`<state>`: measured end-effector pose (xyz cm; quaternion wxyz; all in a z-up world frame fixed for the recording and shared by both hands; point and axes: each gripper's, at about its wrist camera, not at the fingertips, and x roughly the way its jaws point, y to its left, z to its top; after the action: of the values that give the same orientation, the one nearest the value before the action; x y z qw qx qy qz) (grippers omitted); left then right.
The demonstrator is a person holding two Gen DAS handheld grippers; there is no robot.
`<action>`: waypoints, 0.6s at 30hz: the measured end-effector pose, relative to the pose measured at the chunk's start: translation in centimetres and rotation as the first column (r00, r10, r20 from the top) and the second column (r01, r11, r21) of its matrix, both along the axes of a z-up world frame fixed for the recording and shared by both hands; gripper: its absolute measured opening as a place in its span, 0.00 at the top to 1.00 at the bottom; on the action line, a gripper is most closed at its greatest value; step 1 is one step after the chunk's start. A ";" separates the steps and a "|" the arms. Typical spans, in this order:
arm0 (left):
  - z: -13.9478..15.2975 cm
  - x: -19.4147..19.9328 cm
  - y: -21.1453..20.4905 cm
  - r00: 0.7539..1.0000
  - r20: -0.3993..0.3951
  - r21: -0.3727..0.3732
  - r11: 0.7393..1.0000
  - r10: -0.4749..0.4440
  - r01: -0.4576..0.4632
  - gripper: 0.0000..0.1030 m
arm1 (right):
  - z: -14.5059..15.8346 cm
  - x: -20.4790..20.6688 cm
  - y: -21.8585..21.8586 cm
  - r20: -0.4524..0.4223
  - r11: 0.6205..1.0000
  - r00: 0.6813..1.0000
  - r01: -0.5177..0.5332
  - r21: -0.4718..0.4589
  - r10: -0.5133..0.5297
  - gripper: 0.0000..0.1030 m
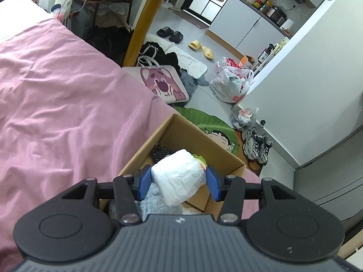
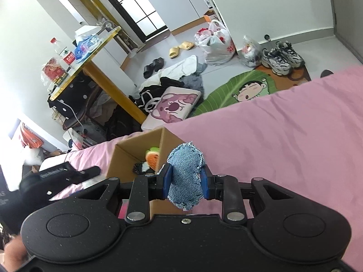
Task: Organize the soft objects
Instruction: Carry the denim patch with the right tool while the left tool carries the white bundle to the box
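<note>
A cardboard box [image 1: 181,133] stands open on the pink bedsheet [image 1: 68,104]. My left gripper [image 1: 179,182] is shut on a white soft bundle [image 1: 179,178] with a bit of green and orange at its far end, held over the box. Inside the box lie a black item [image 1: 160,151] and a grey fluffy thing [image 1: 156,201]. In the right wrist view my right gripper [image 2: 186,180] is shut on a blue denim soft toy [image 2: 186,172], just beside the box [image 2: 136,147]. A watermelon-like plush [image 2: 152,156] and a black item [image 2: 139,167] lie in that box.
The other gripper [image 2: 59,174] shows at the left of the right wrist view. On the floor beyond the bed lie a pink bear cushion [image 1: 163,83], a green leaf rug [image 1: 211,124], sneakers [image 1: 257,146], plastic bags [image 1: 231,83] and slippers [image 1: 202,48]. A yellow table leg [image 1: 145,20] stands near the bed.
</note>
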<state>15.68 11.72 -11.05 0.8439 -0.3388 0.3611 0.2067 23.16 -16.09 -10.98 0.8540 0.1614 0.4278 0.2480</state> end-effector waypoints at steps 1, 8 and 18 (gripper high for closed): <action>-0.2 0.1 0.1 1.000 0.000 -0.003 1.000 -0.003 0.003 0.51 | 0.1 0.1 0.3 -0.002 1.000 1.000 -0.002 0.004 0.002 0.74; -0.9 1.0 0.2 1.000 0.012 -0.007 1.000 -0.016 0.016 0.47 | 0.7 0.7 2.7 0.003 1.000 1.000 -0.022 0.010 0.022 0.74; -1.1 0.3 1.1 1.000 0.015 -0.019 1.000 0.023 -0.023 0.33 | 1.1 1.2 6.5 0.004 0.998 0.998 -0.057 -0.004 0.057 0.74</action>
<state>15.96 12.84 -12.10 0.8410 -0.3523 0.3526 0.2103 24.38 -9.62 -9.89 0.8479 0.1472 0.4308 0.2716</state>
